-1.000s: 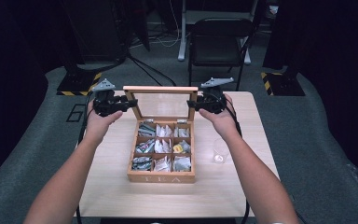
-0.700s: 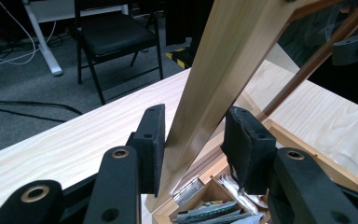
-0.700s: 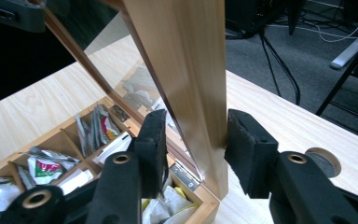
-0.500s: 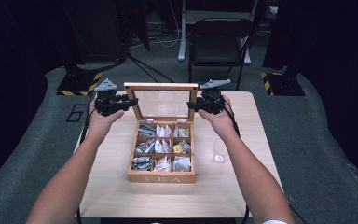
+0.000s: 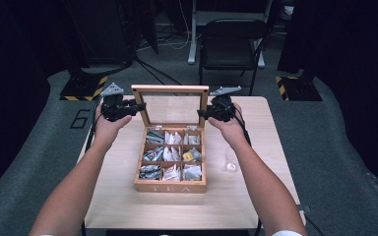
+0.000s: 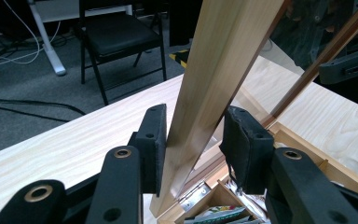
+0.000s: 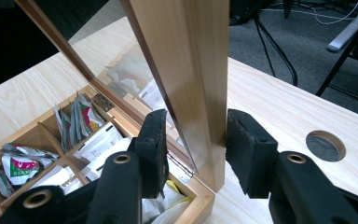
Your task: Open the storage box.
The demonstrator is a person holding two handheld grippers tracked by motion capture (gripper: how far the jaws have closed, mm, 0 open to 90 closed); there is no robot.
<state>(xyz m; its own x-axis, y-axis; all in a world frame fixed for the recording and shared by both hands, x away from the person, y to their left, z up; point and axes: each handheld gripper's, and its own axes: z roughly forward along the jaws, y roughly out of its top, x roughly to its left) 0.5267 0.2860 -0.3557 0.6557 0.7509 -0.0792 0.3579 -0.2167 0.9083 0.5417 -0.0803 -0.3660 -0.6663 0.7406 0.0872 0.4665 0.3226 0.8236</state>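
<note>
1. Two grippers flank the upright lid [image 5: 170, 105] of the tea box [image 5: 170, 187] mid-worktop.
2. Left gripper [image 6: 193, 149] fingers straddle its left stile, gaps showing.
3. Right gripper [image 7: 196, 151] likewise, unclenched.

One tea box [image 5: 170, 186], two hand-held grippers [image 5: 140, 106]

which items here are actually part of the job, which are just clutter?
In the job:
- tea box, wooden, holding tea bags
- its glass lid, raised upright
- left gripper, jaws astride the lid's left frame edge
- right gripper, jaws astride the lid's right frame edge

Lying about:
- clear glass on the table
- folding chair behind the table
</note>
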